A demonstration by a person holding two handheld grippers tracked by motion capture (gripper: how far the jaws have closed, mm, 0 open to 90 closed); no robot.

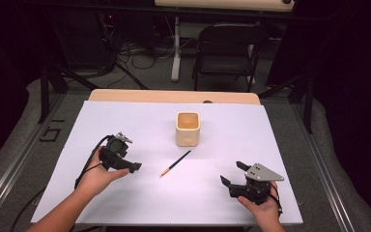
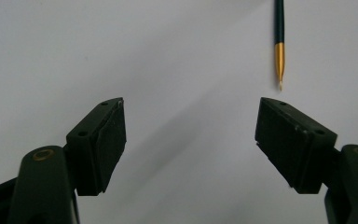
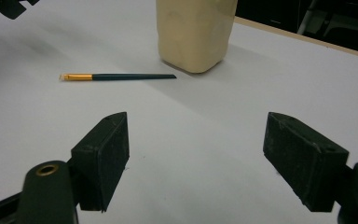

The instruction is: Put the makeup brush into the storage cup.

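A thin dark brush (image 1: pixel 176 163) with a gold ferrule lies flat on the white table sheet (image 1: pixel 125 121), its gold end toward the person. A cream square cup (image 1: pixel 188 128) stands upright just behind it. My left gripper (image 1: pixel 136 166) hovers left of the brush, open and holding nothing; its own view has the brush's gold tip (image 2: pixel 279 58) at upper right beyond the jaws. My right gripper (image 1: pixel 234 173) sits near the front right, open and holding nothing, facing the brush (image 3: pixel 119 76) and the cup (image 3: pixel 196 32).
A wooden table edge (image 1: pixel 174 95) runs behind the white sheet. Beyond it on the floor are a black folding chair (image 1: pixel 226 50) and cables. The left gripper's dark jaws (image 3: pixel 9 7) peek into the top left of the right gripper view.
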